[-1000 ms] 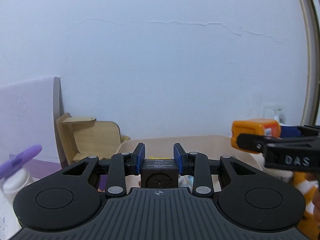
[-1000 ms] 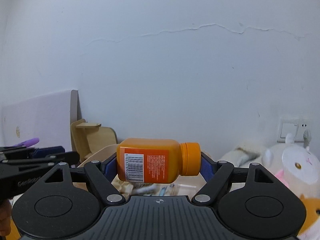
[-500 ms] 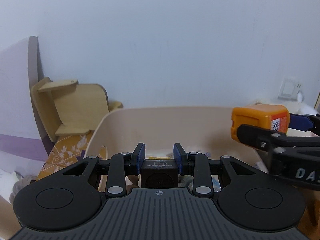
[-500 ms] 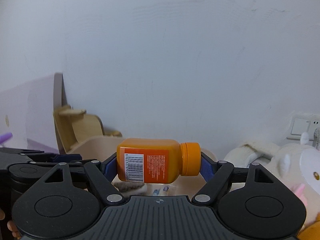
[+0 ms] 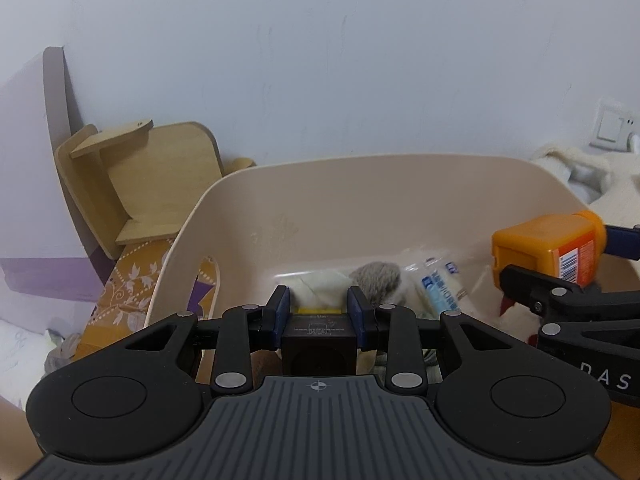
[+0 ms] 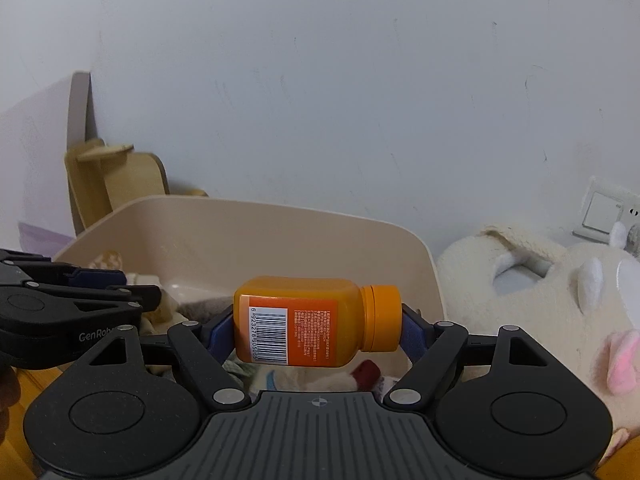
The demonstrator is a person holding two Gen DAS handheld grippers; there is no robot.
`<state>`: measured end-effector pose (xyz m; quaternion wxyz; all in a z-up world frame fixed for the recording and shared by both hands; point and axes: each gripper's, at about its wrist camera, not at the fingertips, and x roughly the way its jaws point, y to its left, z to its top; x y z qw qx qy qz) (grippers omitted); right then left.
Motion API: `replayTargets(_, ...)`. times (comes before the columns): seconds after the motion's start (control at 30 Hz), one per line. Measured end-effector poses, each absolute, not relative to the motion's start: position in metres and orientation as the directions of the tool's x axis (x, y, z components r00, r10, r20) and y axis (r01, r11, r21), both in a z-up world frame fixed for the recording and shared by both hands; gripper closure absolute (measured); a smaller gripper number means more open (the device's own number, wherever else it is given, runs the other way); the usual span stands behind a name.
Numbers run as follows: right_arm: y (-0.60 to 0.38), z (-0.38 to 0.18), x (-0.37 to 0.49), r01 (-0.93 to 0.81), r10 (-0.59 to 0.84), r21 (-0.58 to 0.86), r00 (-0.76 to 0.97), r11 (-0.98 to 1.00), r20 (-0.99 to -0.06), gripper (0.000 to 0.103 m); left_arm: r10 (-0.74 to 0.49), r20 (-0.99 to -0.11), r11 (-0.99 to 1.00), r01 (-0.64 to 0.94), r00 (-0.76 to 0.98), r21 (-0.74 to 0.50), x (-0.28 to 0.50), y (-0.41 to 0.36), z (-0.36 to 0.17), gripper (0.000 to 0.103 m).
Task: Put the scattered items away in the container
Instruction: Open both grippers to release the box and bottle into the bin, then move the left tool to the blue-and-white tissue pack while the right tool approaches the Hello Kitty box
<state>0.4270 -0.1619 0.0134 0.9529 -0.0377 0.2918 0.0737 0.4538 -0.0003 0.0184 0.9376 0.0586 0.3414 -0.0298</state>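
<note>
A beige plastic bin point(image 5: 360, 200) stands in front of both grippers and holds soft toys and packets; it also shows in the right wrist view point(image 6: 280, 236). My left gripper point(image 5: 319, 312) is shut on a small black box point(image 5: 318, 334) with a yellow top, held over the bin's near side. My right gripper point(image 6: 318, 322) is shut on an orange bottle point(image 6: 312, 320), held sideways with its cap to the right, above the bin. The bottle also shows at the right of the left wrist view point(image 5: 548, 248).
A wooden toy chair point(image 5: 132, 184) leans against the wall left of the bin. A white plush toy point(image 6: 540, 292) lies to the bin's right. A wall switch point(image 6: 604, 212) is at the far right. A patterned orange surface point(image 5: 124, 288) lies under the bin.
Both grippers have tilted down and moved toward the bin, so its inside and contents now show. Each grip is unchanged.
</note>
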Motion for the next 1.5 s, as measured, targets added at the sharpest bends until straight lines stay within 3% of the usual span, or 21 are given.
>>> replayTargets(0.17,-0.156,0.008,0.427,-0.163,0.096,-0.064,0.809,0.985,-0.58,0.025,-0.027,-0.686,0.989,0.121,0.727,0.09,0.455,-0.001,0.013,0.071)
replayTargets(0.23,-0.155,0.006,0.428,-0.164,0.091,-0.07,0.8,0.984,-0.593,0.025,-0.027,-0.687,0.989,0.121,0.726,0.089,0.454,0.0,0.012,0.065)
replayTargets(0.3,-0.154,0.003,0.427,-0.166,0.088,-0.076,0.793,0.983,-0.603,0.025,-0.03,-0.688,0.99,0.116,0.725,0.079,0.45,0.0,0.012,0.049)
replayTargets(0.47,-0.155,0.001,0.426,-0.166,0.078,-0.086,0.782,0.982,-0.619,0.024,-0.031,-0.676,0.992,0.108,0.736,0.072,0.444,0.006,0.016,0.039)
replayTargets(0.6,-0.157,0.006,0.422,-0.168,0.079,-0.088,0.784,0.982,-0.616,0.019,-0.028,-0.646,0.991,0.107,0.763,0.083,0.436,0.006,0.026,0.029)
replayTargets(1.03,-0.171,0.035,0.34,-0.144,0.059,-0.147,0.879,0.979,-0.472,0.006,-0.047,-0.529,0.992,0.1,0.847,0.073,0.35,0.024,0.053,0.023)
replayTargets(1.5,-0.163,-0.022,0.281,-0.195,0.058,-0.215,0.854,0.957,-0.518,0.0,-0.061,-0.577,0.986,0.139,0.814,0.093,0.285,0.01,-0.01,0.023)
